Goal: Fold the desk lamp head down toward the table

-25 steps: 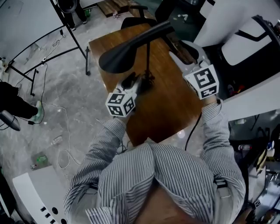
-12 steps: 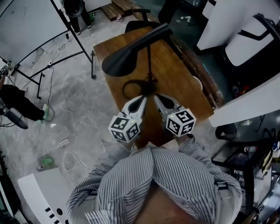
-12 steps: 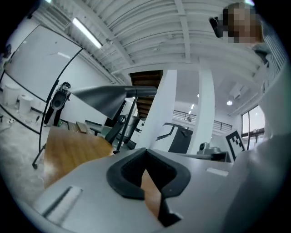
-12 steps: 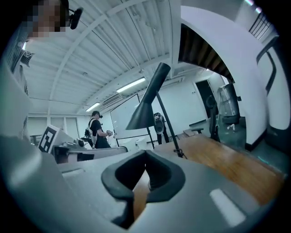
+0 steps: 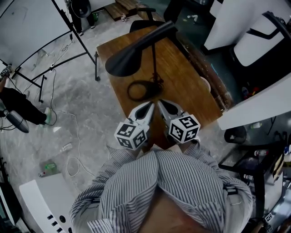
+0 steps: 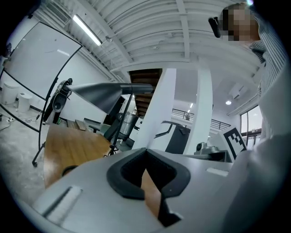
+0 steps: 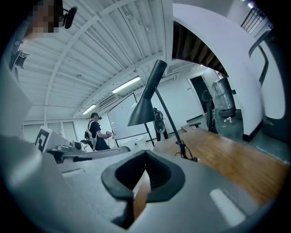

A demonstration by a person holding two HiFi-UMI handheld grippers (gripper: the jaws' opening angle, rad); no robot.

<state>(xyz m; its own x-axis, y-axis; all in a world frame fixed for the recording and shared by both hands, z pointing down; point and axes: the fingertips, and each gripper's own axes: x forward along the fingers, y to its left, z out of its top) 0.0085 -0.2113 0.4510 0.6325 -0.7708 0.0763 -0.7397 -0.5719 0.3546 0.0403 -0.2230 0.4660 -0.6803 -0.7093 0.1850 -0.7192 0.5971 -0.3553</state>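
Note:
The black desk lamp stands on the wooden table (image 5: 191,91). Its cone head (image 5: 122,63) hangs out to the left from a slanted arm (image 5: 154,36), above a thin upright stem (image 5: 153,59) and a round base (image 5: 141,89). My left gripper (image 5: 149,106) and right gripper (image 5: 160,104) lie side by side at the table's near edge, just short of the base. Both are shut with nothing in them and point at the lamp. The left gripper view shows the cone head (image 6: 107,93) over its shut jaws. The right gripper view shows the head (image 7: 145,107) and stem (image 7: 170,125).
A black stand with long legs (image 5: 72,36) and loose cables (image 5: 68,150) occupy the floor to the left. A chair (image 5: 142,13) stands at the table's far end. White panels (image 5: 254,104) close in on the right. A person (image 7: 96,133) stands far behind the lamp.
The right gripper came down from the far right of the table to the near edge beside the left. The left drew back from the lamp base. Both jaws have closed.

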